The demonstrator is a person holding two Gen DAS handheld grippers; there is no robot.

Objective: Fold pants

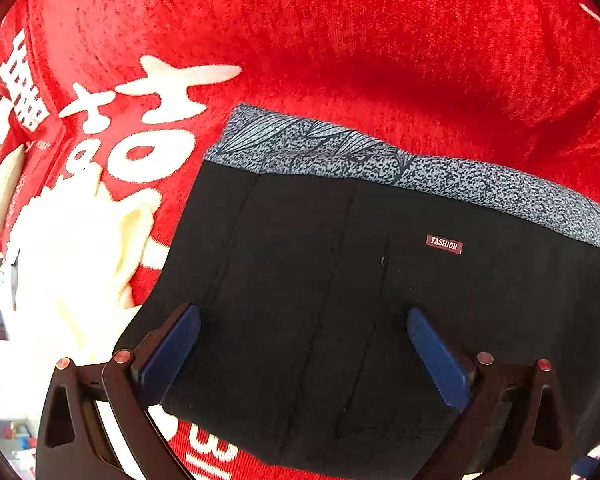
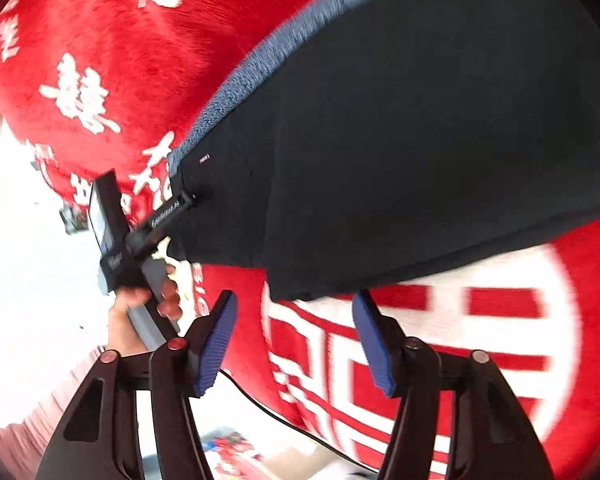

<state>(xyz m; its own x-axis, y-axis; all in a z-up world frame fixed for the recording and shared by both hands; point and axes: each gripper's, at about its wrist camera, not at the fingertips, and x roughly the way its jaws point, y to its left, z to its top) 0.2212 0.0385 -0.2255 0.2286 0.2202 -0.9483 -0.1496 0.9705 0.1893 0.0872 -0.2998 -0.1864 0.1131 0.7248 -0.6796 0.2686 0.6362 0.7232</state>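
Both tongs gape empty over the folded pants (image 1: 340, 280), whose waistband (image 1: 340, 152) faces away.

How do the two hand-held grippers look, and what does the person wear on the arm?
Each gripper, left gripper and right gripper, has a black frame with triangular cut-outs, copper-coloured rivets and two blue ribbed pads. The left gripper carries white lettering, a grey handle and a black cable. The sleeve is pinkish.

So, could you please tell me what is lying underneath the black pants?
The black pants lie on a red cloth with white characters, which shows all round them. Whatever part of its print, or anything else, sits beneath the pants is covered and cannot be seen.
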